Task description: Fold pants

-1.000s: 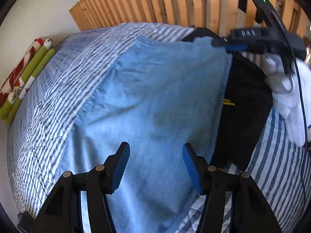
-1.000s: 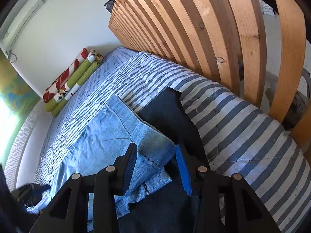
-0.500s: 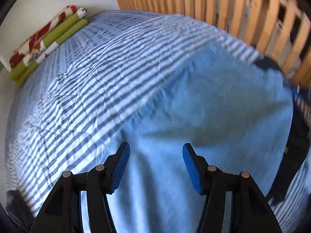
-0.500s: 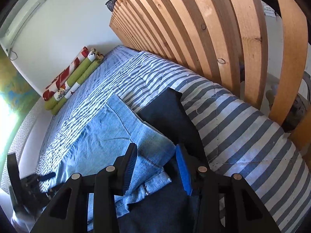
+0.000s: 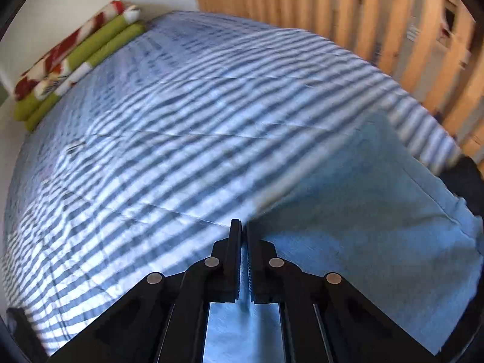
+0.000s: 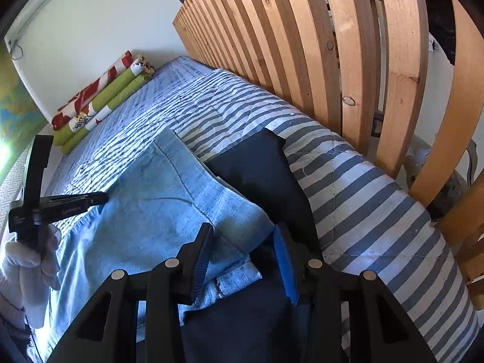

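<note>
Light blue jeans (image 5: pixel 363 227) lie flat on the striped bed cover (image 5: pixel 181 121), partly over a dark garment (image 6: pixel 260 169). My left gripper (image 5: pixel 243 225) stands at the jeans' left edge with its jaws shut and the hem of the denim pinched at the tips. In the right wrist view that same left gripper (image 6: pixel 103 198) touches the far edge of the jeans (image 6: pixel 157 211), held by a white-gloved hand (image 6: pixel 27 266). My right gripper (image 6: pixel 242 228) straddles the thick near corner of the jeans, pads closed on that fold, dark cloth beneath.
A wooden slatted frame (image 6: pixel 302 45) runs along the right side of the bed. Rolled green and red-patterned cushions (image 5: pixel 75 60) lie against the white wall at the far end. The dark garment (image 5: pixel 462 175) pokes out at the jeans' right side.
My left gripper has swept left over the jeans to their left edge and its jaws have gone from wide open to shut. The right gripper has stayed in place.
</note>
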Demonstrator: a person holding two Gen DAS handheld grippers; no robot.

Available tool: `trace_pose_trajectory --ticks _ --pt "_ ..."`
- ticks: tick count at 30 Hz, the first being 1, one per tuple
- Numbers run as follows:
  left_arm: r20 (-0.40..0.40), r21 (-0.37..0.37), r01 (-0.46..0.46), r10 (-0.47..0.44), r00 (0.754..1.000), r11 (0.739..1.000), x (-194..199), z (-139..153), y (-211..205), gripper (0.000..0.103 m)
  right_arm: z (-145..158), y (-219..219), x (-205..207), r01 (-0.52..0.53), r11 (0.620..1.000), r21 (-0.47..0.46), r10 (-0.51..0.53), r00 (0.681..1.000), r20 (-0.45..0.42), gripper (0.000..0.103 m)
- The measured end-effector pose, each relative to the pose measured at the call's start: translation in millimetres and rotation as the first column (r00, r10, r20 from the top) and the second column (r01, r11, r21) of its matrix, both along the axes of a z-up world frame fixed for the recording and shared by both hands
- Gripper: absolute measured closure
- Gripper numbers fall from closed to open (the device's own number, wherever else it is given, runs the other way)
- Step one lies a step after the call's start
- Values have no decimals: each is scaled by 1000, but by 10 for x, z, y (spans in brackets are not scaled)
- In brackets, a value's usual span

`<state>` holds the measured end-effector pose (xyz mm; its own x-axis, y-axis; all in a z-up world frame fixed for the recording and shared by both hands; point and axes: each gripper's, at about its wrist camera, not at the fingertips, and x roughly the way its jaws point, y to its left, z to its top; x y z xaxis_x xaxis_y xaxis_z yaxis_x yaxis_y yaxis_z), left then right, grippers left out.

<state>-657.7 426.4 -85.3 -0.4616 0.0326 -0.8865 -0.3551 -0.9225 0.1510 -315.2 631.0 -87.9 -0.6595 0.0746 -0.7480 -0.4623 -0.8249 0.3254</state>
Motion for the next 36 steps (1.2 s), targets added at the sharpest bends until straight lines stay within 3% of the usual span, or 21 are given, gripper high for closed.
trace_pose_trajectory --ticks 2,4,6,10,14,17,20,26,30,35,36 --pt "-7 -2 -73 73 997 997 -56 37 -76 95 1 18 12 8 1000 -9 -8 1000 -6 65" --pt "-7 35 -81 81 997 996 -7 157 -157 56 -3 50 27 7 999 -34 -8 1000 -23 65" --pt "-53 71 -44 48 997 997 230 351 -201 46 -16 74 26 0 998 -58 -1 999 -33 65" --pt "-73 55 184 -179 981 981 1133 566 -109 46 -25 101 19 1 997 -76 -3 1000 -27 65" --pt "-84 -75 367 -372 924 927 2002 446 138 46 8 112 36 -6 995 -105 2 999 -38 65" --pt "-41 -113 443 -450 892 889 2280 245 341 48 30 102 40 0 995 -98 -1 1000 -9 65" --pt "-37 -167 462 -474 880 871 2327 106 478 56 8 204 71 7 986 -169 -9 1000 -8 66" --pt "35 -43 435 -434 900 900 2145 100 425 61 -64 302 75 22 975 -220 -17 1000 25 67" --pt "16 -74 460 -461 887 885 2259 109 423 58 -167 306 21 21 969 -248 -13 999 36 67" --pt "-37 -96 462 -467 883 882 2333 159 546 58 -243 379 35 21 945 -326 -32 999 -28 68" --pt "-51 -98 466 -472 880 879 2342 186 588 58 -250 400 45 18 936 -352 -36 998 -46 74"
